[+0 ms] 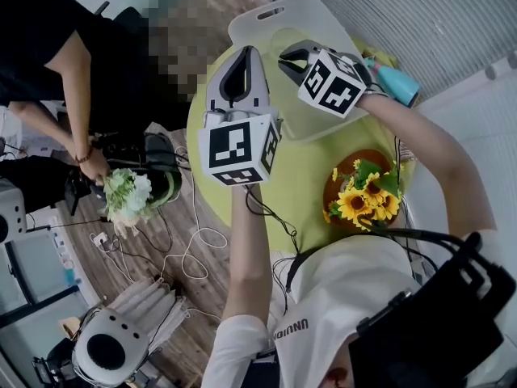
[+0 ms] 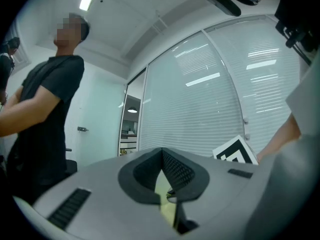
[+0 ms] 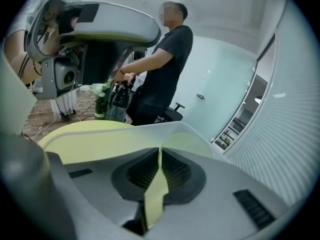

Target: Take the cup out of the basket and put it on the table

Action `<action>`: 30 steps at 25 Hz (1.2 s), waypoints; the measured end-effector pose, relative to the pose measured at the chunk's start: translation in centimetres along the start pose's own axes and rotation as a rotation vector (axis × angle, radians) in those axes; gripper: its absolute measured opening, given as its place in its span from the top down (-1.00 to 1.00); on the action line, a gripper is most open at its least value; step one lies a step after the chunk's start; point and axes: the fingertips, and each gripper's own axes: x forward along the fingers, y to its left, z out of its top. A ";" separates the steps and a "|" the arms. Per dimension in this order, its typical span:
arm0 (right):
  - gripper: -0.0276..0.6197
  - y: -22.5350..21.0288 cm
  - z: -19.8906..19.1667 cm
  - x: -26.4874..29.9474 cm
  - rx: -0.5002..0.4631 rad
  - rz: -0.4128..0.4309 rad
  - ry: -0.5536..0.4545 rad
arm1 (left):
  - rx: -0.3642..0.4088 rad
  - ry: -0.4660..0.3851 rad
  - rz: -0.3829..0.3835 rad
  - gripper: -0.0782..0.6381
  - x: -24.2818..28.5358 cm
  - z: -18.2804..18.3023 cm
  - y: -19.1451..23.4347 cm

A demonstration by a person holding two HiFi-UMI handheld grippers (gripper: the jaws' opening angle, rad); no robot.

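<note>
Closest, the wearer's white cap fills the lower frame. Above it, the left gripper and right gripper hang over the white basket on the yellow-green table. Each has its jaws together with nothing between them. A teal cup appears to lie on the table just beside the basket, behind the right hand. Sunflowers stand nearer.
</note>
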 end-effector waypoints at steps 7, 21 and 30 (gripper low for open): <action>0.81 0.0 0.9 -1.0 0.000 -0.010 -0.036 | -0.003 -0.004 0.005 0.75 -0.3 0.3 -0.4; 0.81 -0.1 1.3 -2.6 -0.008 -0.047 -0.083 | -0.006 -0.010 0.020 0.75 -1.1 0.0 -0.8; 0.81 -0.7 2.9 -4.1 -0.004 -0.067 -0.105 | -0.014 -0.018 0.024 0.75 -1.3 1.1 -0.6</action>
